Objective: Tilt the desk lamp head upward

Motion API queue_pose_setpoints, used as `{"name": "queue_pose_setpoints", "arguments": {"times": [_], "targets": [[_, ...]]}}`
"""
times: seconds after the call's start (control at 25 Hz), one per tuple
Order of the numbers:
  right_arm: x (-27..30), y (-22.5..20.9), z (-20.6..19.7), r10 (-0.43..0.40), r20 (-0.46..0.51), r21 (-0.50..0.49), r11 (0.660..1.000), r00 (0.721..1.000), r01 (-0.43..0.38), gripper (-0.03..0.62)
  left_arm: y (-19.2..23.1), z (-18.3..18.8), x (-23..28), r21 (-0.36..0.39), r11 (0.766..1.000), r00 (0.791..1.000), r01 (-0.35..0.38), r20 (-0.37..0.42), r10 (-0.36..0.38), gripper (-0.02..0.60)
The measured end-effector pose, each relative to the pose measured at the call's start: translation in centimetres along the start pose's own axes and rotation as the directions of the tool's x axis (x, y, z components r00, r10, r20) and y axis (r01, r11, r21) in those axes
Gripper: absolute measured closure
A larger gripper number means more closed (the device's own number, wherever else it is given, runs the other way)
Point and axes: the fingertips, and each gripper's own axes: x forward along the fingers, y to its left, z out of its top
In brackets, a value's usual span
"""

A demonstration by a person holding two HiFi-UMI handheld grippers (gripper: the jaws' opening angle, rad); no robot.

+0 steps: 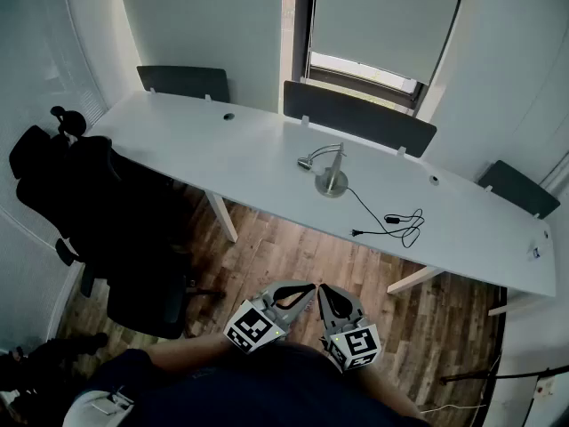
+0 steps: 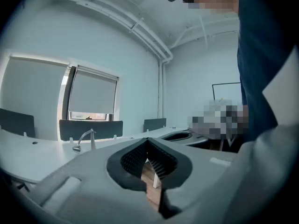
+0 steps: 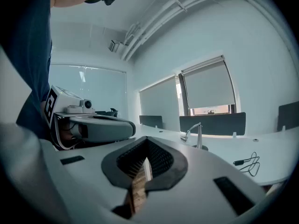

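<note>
A silver desk lamp [image 1: 331, 174] stands on the long white desk [image 1: 222, 149], its small head [image 1: 305, 162] drooping to the left on a curved neck. Both grippers are held low near the person's body, well short of the desk and far from the lamp. My left gripper [image 1: 300, 290] and right gripper [image 1: 327, 294] are both shut with nothing between the jaws. In the left gripper view the lamp [image 2: 86, 138] shows beyond the shut jaw tips of the left gripper [image 2: 147, 140]. The right gripper view has the lamp [image 3: 196, 133] to the right of the right gripper [image 3: 147, 139].
A black power cable [image 1: 402, 224] trails from the lamp base and lies coiled on the desk to its right. A black office chair [image 1: 98, 212] stands at the left. Dark divider panels [image 1: 356, 118] line the desk's far edge. Wooden floor [image 1: 293, 256] lies between me and the desk.
</note>
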Motion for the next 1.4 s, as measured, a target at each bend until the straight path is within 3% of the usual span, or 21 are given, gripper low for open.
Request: {"name": "queue_pose_setpoints", "arguments": {"times": [0.64,1.08,1.4], "targets": [[-1.7,-0.9,-0.3,0.013,0.001,-0.009,1.000,1.000,-0.013,0.585,-1.0,-0.1,1.2,-0.012,1.000,1.000,-0.026,-0.001,0.026,0.575],[-3.7,-5.2,-2.1,0.015,0.048,0.015,1.000,0.999,-0.016,0.583,-1.3,-1.4,4.3,-0.035,0.990,0.990,-0.138,-0.019,0.137,0.575],[-0.8,-9.0,-2.4,0.004,0.021,0.008,1.000,1.000,-0.004,0.582,3.0,-1.6,7.1,-0.047,0.984,0.985,-0.174,-0.004,0.174,0.575]]}}
